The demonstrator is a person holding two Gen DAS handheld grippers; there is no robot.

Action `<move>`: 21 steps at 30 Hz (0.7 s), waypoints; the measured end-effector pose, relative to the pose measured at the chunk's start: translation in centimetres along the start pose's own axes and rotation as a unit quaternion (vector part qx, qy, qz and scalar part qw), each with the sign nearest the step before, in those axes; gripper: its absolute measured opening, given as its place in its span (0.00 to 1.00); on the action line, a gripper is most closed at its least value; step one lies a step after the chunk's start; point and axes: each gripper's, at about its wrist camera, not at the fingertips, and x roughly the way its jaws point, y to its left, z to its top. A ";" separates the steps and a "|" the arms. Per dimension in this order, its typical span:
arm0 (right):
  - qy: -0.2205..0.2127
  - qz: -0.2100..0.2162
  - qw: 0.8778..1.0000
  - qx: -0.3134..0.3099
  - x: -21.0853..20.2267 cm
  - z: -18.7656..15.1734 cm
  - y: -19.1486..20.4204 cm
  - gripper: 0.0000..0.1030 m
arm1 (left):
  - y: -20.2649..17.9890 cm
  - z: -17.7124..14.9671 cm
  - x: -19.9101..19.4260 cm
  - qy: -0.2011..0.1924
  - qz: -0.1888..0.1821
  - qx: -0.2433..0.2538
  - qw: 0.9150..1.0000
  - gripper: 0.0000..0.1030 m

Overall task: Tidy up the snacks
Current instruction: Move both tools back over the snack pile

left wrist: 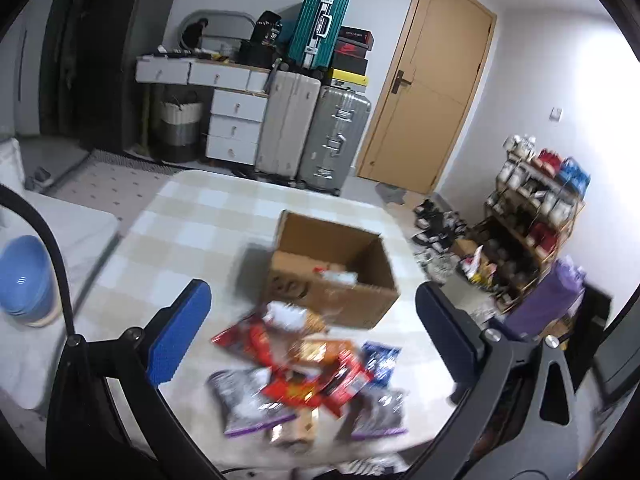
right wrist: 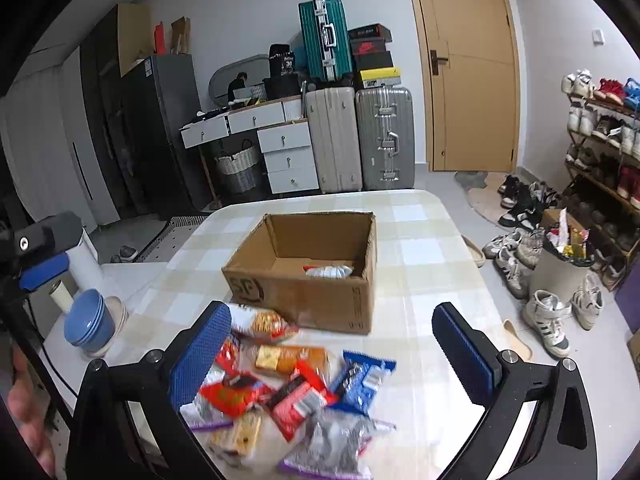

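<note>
Stack of blue bowls point(right wrist: 89, 322) at about nine o'clock, parked near the table's left edge, likely set aside there to leave the middle free for sorting.

Left gripper point(left wrist: 314, 334) spread to full width, nothing between the blue pads, hanging above the heap; held that wide, presumably, so as to straddle a packet without choosing one yet. Much blur in this view, so packet details unreadable.

Pile of snacks point(right wrist: 288, 392) at six o'clock on the checked table point(right wrist: 420, 248), nearest the person: red, orange, blue and grey-and-purple wrappers overlapping, some touching the box's front wall. Heaped loose at the near edge, apparently for easy reach from either side.

Cardboard box point(right wrist: 312, 288) at twelve o'clock from the pile, mid-table, top open and upright, so packets can be dropped straight in. One white-and-red packet point(right wrist: 330, 271) already on its floor, toward the right corner; most of the job still ahead, by the look of it.

Right gripper point(right wrist: 332, 344) likewise wide apart and empty, poised over the pile's far side, aimed down toward pile and box.
</note>
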 end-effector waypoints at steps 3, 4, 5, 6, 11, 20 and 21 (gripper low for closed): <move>-0.014 0.008 1.000 0.008 -2.4 -2.2 -0.1 0.99 | 0.4 -2.6 -2.5 0.001 0.014 0.019 1.000 0.99; -0.019 0.007 1.000 0.011 -3.0 -2.8 -0.1 0.99 | 0.7 -3.4 -3.1 0.003 0.018 0.018 1.000 0.99; -0.023 0.007 1.000 0.013 -3.6 -3.3 -0.1 0.99 | 1.0 -4.2 -3.7 0.003 0.018 0.015 1.000 0.99; -0.026 0.010 1.000 0.014 -4.1 -3.7 0.0 0.99 | 1.3 -4.9 -3.9 0.005 0.019 0.013 1.000 0.99; -0.003 0.019 1.000 0.009 -4.6 -6.3 0.4 0.99 | 3.6 -9.5 -3.9 0.042 0.047 0.013 0.998 0.99; 0.085 0.080 0.992 0.053 -0.8 -9.8 -0.2 0.99 | 7.1 -13.5 0.7 0.105 0.039 0.003 0.994 0.99; 0.095 0.099 0.989 0.057 -0.3 -9.8 -0.2 0.99 | 7.7 -13.3 1.4 0.111 0.041 -0.006 0.993 0.99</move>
